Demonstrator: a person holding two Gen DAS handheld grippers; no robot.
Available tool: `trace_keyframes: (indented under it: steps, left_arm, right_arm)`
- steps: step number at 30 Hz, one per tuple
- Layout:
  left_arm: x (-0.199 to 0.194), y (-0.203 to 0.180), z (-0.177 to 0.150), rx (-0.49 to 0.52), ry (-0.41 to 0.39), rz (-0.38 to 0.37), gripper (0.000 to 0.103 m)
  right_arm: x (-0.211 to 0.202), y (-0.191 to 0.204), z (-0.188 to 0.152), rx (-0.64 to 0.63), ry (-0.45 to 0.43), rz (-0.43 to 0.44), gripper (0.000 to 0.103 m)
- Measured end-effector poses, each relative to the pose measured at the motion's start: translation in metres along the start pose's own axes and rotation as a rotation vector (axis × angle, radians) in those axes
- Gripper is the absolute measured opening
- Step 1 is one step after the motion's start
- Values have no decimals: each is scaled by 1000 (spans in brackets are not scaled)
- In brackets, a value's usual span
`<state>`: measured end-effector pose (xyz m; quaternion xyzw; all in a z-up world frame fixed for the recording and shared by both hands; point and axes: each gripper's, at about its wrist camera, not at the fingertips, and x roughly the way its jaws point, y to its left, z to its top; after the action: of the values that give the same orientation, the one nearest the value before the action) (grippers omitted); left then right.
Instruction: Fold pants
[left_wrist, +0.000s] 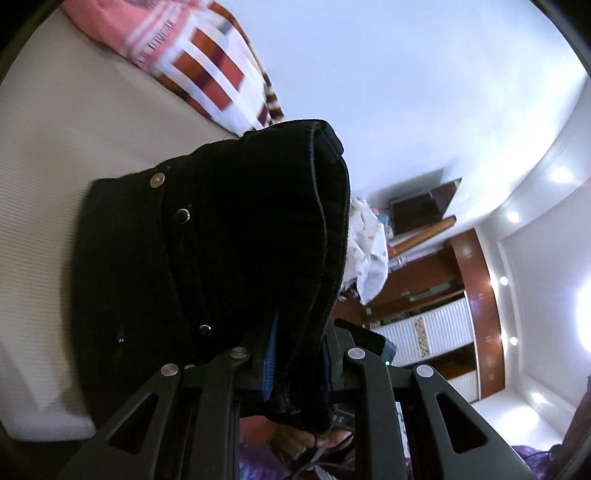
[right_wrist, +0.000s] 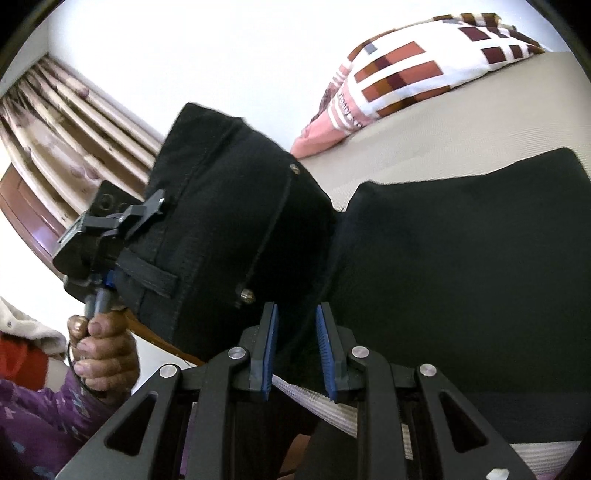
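Closest in, the right tool (right_wrist: 295, 350) pinches a thick edge of the black pants (right_wrist: 461, 277) between its blue pads, and the left tool (left_wrist: 295, 354) likewise clamps a bunched, riveted part of the same garment near the waistband. In the right wrist view the left tool (right_wrist: 107, 236) shows at the far side of the raised fold, held by a hand (right_wrist: 99, 354). The lifted end stands in the air between the tools while the rest of the pants lies flat on the bed (right_wrist: 424, 122). This looks like the fold-over step, mid-carry. Next, both tools should likely bring the held end across onto the flat part, edges aligned, before letting go. Beyond lie a patterned pillow (right_wrist: 424, 70) and curtains (right_wrist: 66, 122).
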<state>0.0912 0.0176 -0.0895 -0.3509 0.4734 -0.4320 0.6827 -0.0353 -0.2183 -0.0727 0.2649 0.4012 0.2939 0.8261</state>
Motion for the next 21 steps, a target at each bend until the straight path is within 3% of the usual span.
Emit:
trace_keyframes:
  steps: [6,11,21]
  left_arm:
    - [62,-13,9,24,73,10,20]
    - [109,-10,4,36,148,62,20]
    - [155,-2,-8,48,223,139,20]
  right_arm:
    - [-38,-28,2,38,-51,-35,22]
    - [-72,-52,-5,75,-81,-68,22]
    - [-85,-74,-26,141,-100,-25,22]
